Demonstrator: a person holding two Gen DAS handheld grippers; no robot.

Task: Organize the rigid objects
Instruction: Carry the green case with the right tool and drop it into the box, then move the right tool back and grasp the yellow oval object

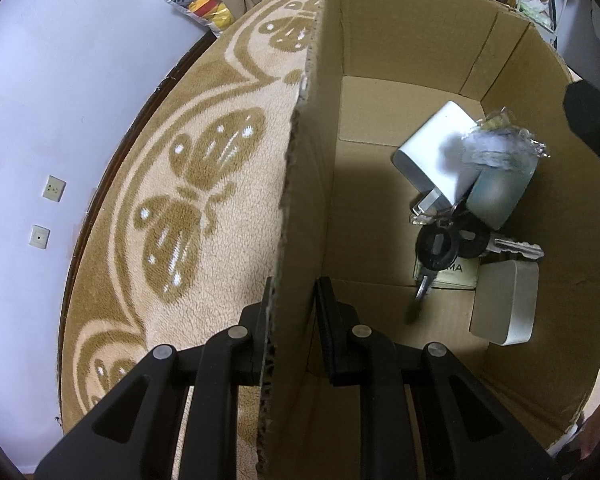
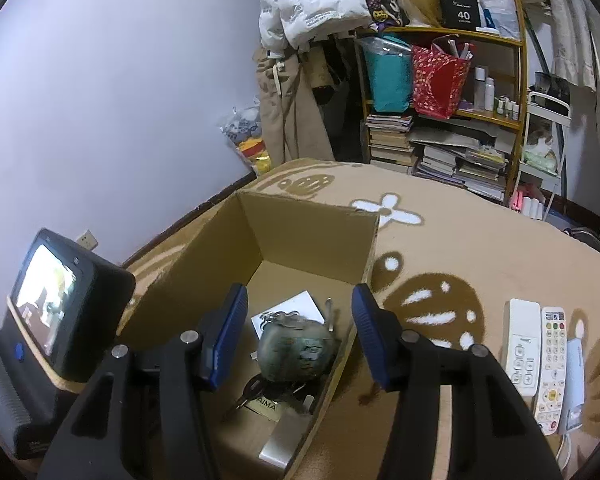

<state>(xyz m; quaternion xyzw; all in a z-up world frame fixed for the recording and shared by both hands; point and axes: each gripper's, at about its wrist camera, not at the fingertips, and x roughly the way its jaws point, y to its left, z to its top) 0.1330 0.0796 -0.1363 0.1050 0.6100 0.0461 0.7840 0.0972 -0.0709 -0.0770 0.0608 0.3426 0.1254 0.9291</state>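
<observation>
Cardboard box (image 1: 384,128) sits on the patterned rug (image 1: 204,184). Left wrist view: left gripper (image 1: 294,312) pinches the box's side wall, steadying it; inside lie a white charger (image 1: 432,152), keys (image 1: 440,246), a grey case (image 1: 504,304). Right wrist view: right gripper (image 2: 298,332) hangs spread over the box w/ a round greenish object (image 2: 294,354) between the fingers, pads apart from it; whether it's already dropped I can't tell. 2 remotes (image 2: 538,354) wait on the rug nearby. Keep the left pinch firm, lift the right straight out.

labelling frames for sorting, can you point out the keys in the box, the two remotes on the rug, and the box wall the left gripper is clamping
keys (image 1: 440,246): left wrist view, on the black key head.
remotes (image 2: 522,344): right wrist view, on the white remote's body, the left one of the pair.
box wall (image 1: 300,220): left wrist view, on the cardboard's upper edge.
</observation>
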